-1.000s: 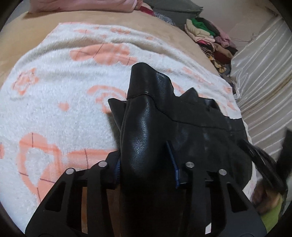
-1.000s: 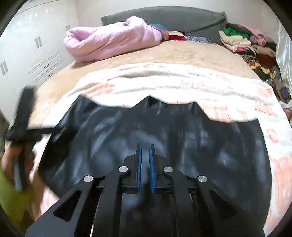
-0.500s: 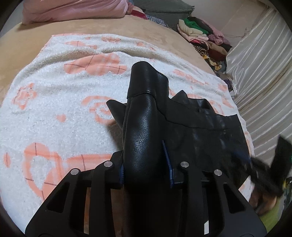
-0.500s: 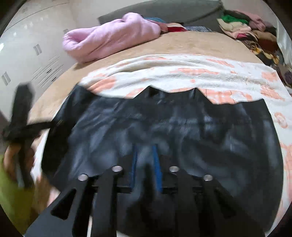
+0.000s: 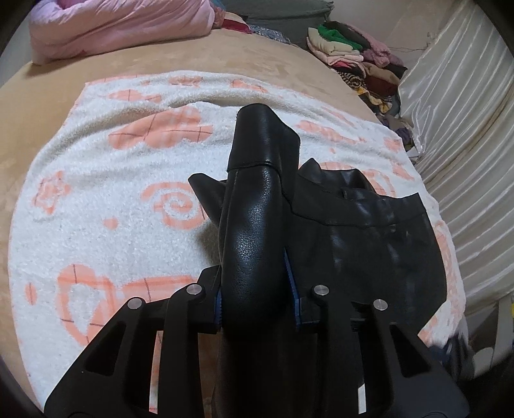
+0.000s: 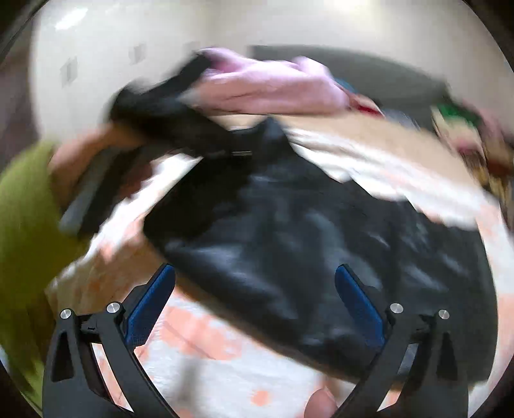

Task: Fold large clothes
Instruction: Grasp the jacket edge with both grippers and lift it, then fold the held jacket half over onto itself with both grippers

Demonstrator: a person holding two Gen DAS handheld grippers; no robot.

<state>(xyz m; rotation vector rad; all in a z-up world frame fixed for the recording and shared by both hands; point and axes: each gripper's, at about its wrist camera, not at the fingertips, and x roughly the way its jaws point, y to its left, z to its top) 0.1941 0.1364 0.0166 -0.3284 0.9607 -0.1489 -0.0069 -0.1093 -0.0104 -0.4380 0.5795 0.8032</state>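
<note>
A black leather jacket (image 5: 379, 247) lies on a white blanket with orange patterns (image 5: 106, 199) on the bed. My left gripper (image 5: 257, 289) is shut on the jacket's sleeve (image 5: 257, 205), which stands up between its blue pads and sticks out forward. In the blurred right wrist view the jacket (image 6: 321, 231) is spread below my right gripper (image 6: 255, 289), which is open wide and empty above the jacket's near edge. The left gripper and its hand (image 6: 106, 151) show at upper left in that view, holding the sleeve up.
A pink quilt (image 5: 122, 25) lies at the head of the bed on the tan sheet (image 5: 225, 58). A pile of folded clothes (image 5: 356, 64) sits at the far right corner. Pale curtains (image 5: 465, 135) hang along the right side. My green sleeve (image 6: 22, 225) is at the left.
My right gripper has opened wide, let go of the jacket and pulled back fast. My left gripper keeps hold of the sleeve and has lifted it a little.
</note>
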